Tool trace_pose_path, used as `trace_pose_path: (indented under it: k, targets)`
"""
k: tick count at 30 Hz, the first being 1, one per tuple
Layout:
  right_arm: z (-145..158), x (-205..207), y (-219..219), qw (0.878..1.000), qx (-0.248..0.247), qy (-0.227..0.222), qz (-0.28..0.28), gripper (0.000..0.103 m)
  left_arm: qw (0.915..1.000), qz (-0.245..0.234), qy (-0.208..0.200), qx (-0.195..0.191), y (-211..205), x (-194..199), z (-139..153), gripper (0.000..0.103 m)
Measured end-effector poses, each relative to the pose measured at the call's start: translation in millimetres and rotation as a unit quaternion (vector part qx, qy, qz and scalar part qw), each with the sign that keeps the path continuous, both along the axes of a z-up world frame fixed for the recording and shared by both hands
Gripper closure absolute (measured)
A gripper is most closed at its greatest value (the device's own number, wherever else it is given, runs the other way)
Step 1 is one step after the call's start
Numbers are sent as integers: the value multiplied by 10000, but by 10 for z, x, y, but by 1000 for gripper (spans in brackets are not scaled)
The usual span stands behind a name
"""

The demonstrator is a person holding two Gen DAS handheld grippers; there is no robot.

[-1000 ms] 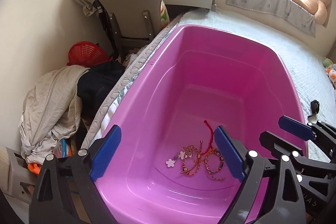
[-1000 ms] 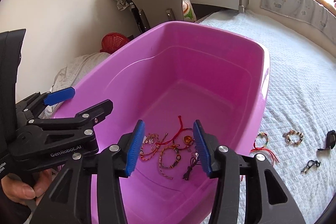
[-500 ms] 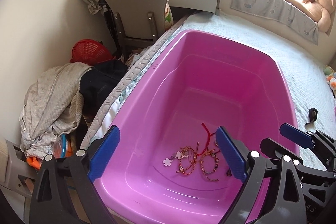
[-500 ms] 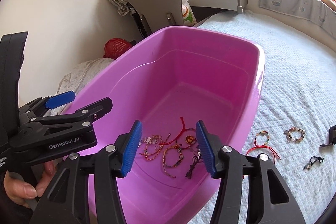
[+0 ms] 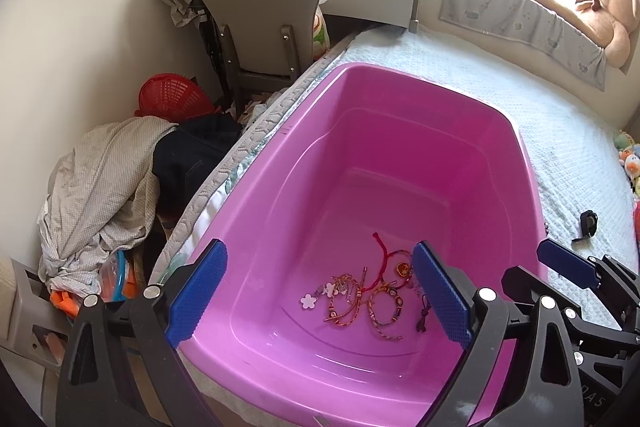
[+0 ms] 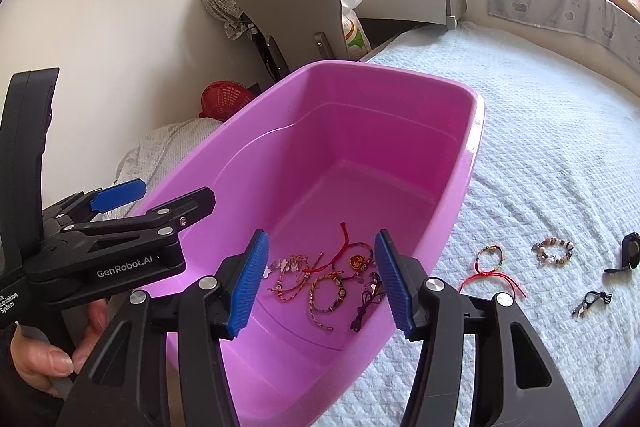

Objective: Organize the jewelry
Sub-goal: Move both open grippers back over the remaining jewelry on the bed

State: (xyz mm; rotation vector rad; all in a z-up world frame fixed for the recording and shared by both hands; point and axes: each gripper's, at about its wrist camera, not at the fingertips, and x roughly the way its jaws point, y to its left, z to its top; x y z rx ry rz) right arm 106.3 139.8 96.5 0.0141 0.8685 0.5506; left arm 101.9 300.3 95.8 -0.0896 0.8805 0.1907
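Observation:
A pink plastic tub (image 5: 520, 155) (image 6: 472, 139) stands on the bed. Several bracelets and cords (image 5: 372, 295) (image 6: 324, 279) lie in a heap on its floor at the near end. My left gripper (image 5: 320, 295) is open and empty above the tub's near rim. My right gripper (image 6: 320, 283) is open and empty, also above the near end, just right of the left one. On the bedspread right of the tub lie a red cord bracelet (image 6: 490, 265), a beaded bracelet (image 6: 552, 253), a dark cord piece (image 6: 592, 301) and a black object (image 6: 630, 255).
The white quilted bedspread (image 6: 540, 147) stretches right and back. A grey chair (image 5: 260, 23), a red basket (image 5: 172, 99) and piled clothes (image 5: 104, 187) crowd the floor left of the bed. A teddy bear (image 5: 608, 15) sits on the windowsill.
Both grippers have drawn back and up from the tub, so the tub and heap look farther away. A dark cord now lies at the right of the heap.

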Motion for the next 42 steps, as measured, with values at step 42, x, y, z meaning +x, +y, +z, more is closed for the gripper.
trace_pose_path:
  k: [42]
  targets:
    - [-675,-1289,-3107,9835,0,149,-1802,32,9887,-1424,-9,-460,-2329,-822,-258,6]
